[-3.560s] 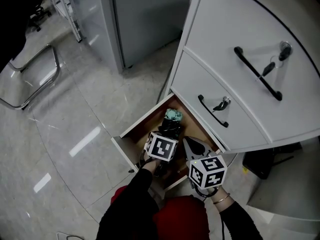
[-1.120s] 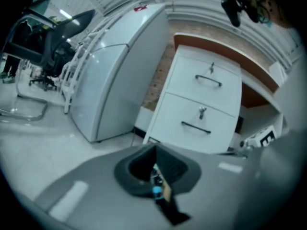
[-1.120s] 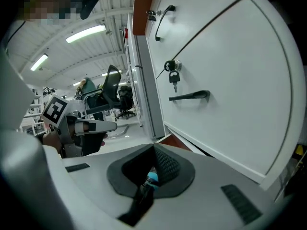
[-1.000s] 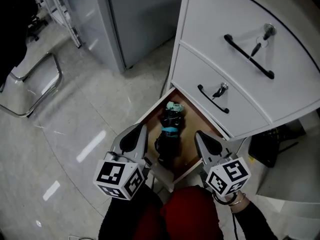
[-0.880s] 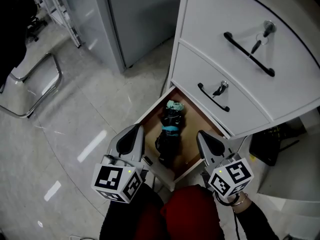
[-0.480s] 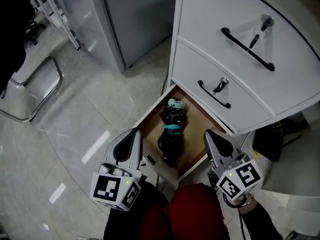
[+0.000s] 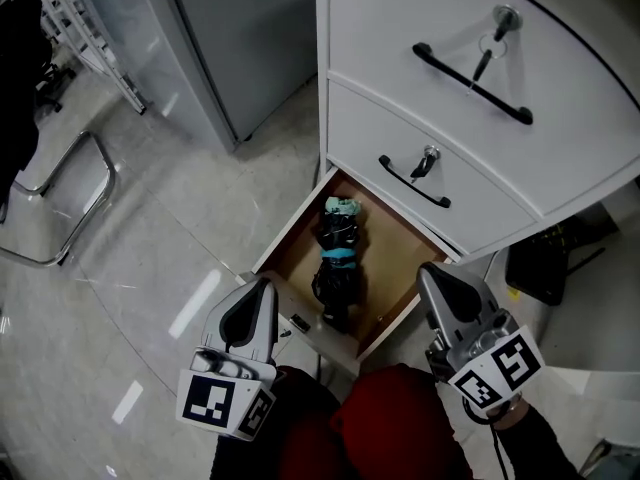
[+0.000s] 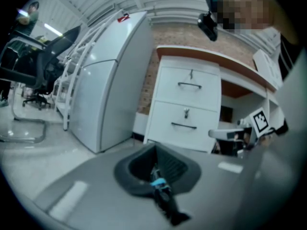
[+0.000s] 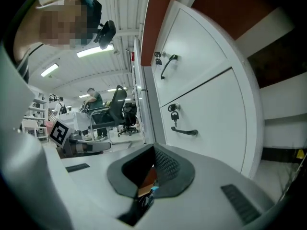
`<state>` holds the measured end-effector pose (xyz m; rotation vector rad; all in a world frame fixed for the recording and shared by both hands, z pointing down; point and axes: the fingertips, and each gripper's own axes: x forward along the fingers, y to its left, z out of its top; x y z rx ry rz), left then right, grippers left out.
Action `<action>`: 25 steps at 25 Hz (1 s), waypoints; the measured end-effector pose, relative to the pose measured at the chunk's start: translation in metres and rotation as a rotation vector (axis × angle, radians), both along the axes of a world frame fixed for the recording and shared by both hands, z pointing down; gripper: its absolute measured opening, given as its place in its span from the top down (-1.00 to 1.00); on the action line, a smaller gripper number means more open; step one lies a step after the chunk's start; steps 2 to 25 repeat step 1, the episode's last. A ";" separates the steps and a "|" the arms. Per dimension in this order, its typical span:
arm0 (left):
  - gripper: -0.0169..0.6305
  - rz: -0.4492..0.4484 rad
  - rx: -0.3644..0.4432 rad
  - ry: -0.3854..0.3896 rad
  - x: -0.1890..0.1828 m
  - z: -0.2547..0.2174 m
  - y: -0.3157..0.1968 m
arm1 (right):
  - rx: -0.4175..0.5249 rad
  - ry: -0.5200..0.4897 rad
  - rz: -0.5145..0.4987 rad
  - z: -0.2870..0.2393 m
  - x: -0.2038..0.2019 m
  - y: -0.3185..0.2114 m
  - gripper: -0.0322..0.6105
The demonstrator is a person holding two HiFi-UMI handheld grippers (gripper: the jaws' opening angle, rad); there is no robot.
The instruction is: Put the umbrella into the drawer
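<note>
We can read no word, brand or number anywhere. The only printed marks are black-and-white square patterns without letters. One is on the left cube (image 7: pixel 225 405) behind the left gripper (image 7: pixel 263 284), and one is on the right cube (image 7: pixel 497 366) behind the right gripper (image 7: pixel 428 270). Seen from the left claw, the right cube's pattern lies off to the right. A small red sticker (image 8: pixel 123 18) sits atop the grey cabinet (image 8: pixel 103 99), above and left of that claw, too small for us to read.
</note>
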<state>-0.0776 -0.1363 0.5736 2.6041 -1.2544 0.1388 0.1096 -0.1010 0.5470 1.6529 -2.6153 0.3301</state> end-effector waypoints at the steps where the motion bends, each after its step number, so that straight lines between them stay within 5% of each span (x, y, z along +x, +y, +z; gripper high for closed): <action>1: 0.94 0.002 0.002 -0.002 0.000 0.000 0.001 | 0.003 -0.004 -0.003 -0.002 0.001 0.002 0.89; 25: 0.94 0.002 0.002 -0.002 0.000 0.000 0.001 | 0.003 -0.004 -0.003 -0.002 0.001 0.002 0.89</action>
